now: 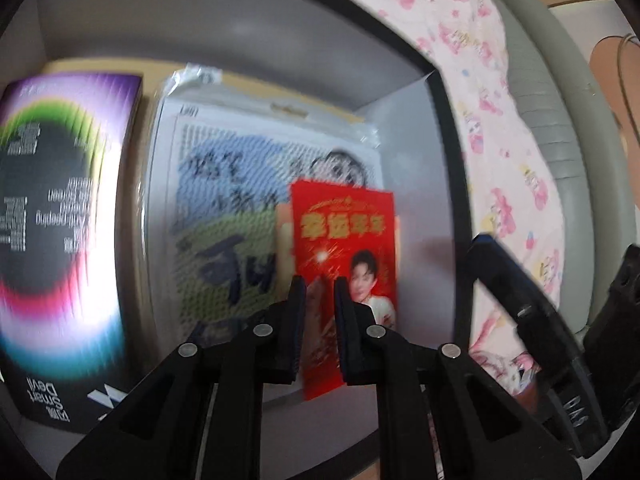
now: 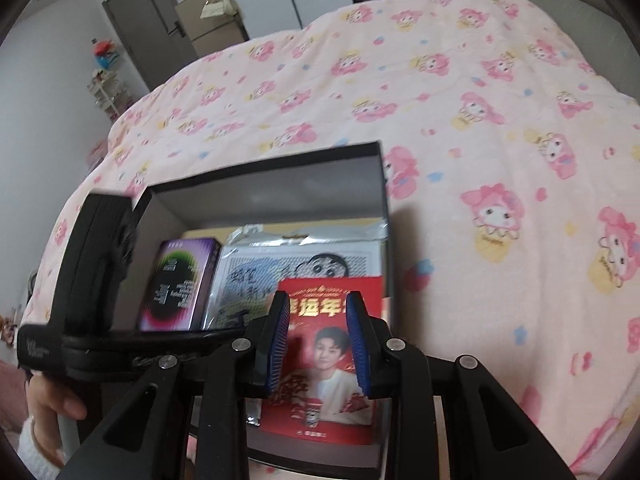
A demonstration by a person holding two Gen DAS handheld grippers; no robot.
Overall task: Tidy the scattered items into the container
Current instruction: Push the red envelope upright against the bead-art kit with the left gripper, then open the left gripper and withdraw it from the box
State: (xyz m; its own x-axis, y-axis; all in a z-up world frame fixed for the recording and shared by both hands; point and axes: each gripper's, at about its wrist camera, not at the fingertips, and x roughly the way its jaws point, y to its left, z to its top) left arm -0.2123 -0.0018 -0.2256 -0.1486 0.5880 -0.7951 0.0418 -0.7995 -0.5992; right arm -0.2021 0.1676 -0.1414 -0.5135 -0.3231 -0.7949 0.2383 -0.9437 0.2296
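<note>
1. The left gripper [image 1: 320,288] had its jaws drawn nearly together on the lower part of a red envelope [image 1: 344,240], which stood upright between the pads over the open box.
2. The right gripper [image 2: 318,312] hung with its blue-padded fingers [image 2: 282,344] parted a little; the same red envelope [image 2: 332,360] showed behind and between them, but whether the pads pressed on it could not be told.
3. The red envelope looked thin, flat and very light, made of glossy printed paper. I judged it slippery and easily creased, so a pinch near one edge, flat across both faces, suited it better than a grip at a corner.
4. Held by its lower end only, such a sheet would probably flop or twist; a gentle release low inside the box seemed wise.
5. Beneath it in the grey-walled box [image 1: 224,28] lay a plastic-wrapped cartoon-printed pack [image 1: 256,184] and, beside that on the left, a purple rainbow-ring carton [image 1: 60,220].
6. The box [image 2: 280,184] rested on a pink cartoon-patterned bedspread [image 2: 480,120].
7. A hand [image 2: 52,400] gripped the left tool's handle at the lower left of the right view.
</note>
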